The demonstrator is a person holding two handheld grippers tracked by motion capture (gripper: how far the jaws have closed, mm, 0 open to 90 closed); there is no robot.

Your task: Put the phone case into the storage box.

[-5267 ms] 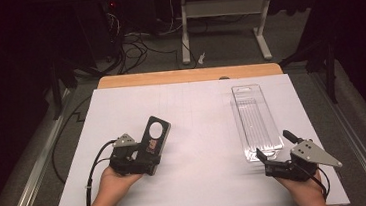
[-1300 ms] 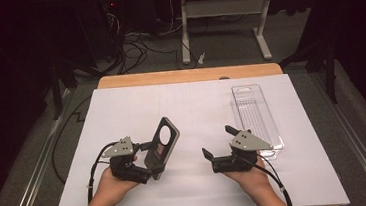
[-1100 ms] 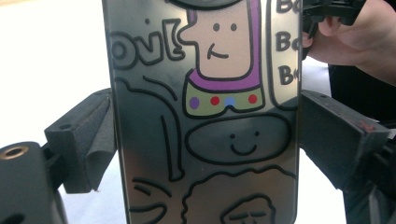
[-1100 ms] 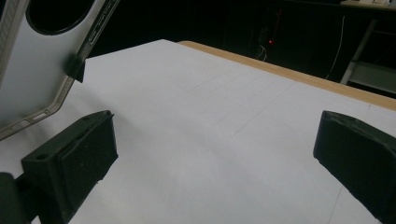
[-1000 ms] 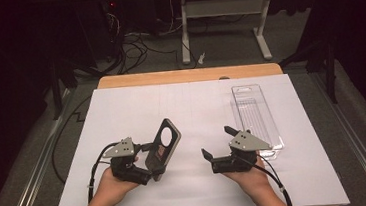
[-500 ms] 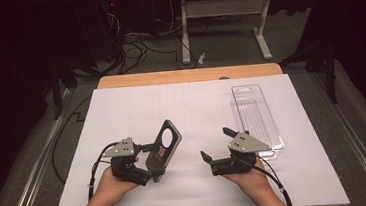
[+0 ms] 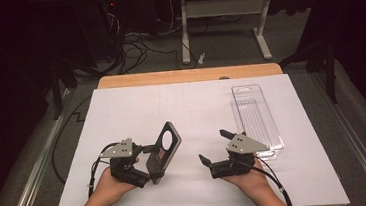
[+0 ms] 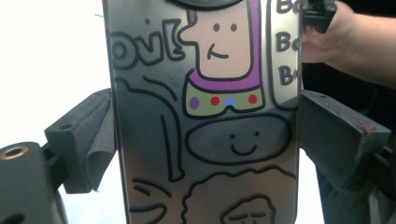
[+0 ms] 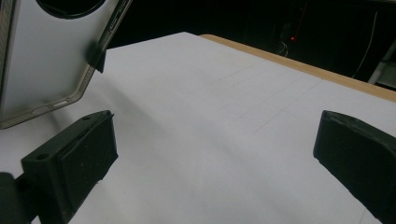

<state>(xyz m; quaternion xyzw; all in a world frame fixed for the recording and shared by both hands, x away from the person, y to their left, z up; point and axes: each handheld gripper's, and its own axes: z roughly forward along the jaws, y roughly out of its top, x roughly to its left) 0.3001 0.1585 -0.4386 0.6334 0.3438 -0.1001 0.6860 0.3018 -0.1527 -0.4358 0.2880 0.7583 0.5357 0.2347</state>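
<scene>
Left gripper (image 7: 151, 161), black, two-jawed, with a grey three-cornered plate on top, clamped on a dark glossy phone case with a round camera cutout and cartoon drawings (image 7: 165, 148); jaws set wide, pads pressing the case's two long edges, as seen in the left gripper view (image 8: 205, 116). Case lifted off the sheet and tilted, cutout end up and away from the person, over the near half of the white paper-covered table (image 7: 136, 107), left of its middle. Printed side, with a purple-collared figure and a smiling oval, facing the left gripper's camera; plain inner side (image 9: 42, 60) facing the right gripper's camera.

Right gripper (image 7: 216, 149), same build, near the front edge, right of the middle, aimed toward the case and well apart from it; jaws wide open with bare paper between them (image 9: 215, 158).

Clear, long plastic blister tray (image 7: 255, 119) flat by the right edge, just beyond the right hand (image 7: 245, 175).
</scene>
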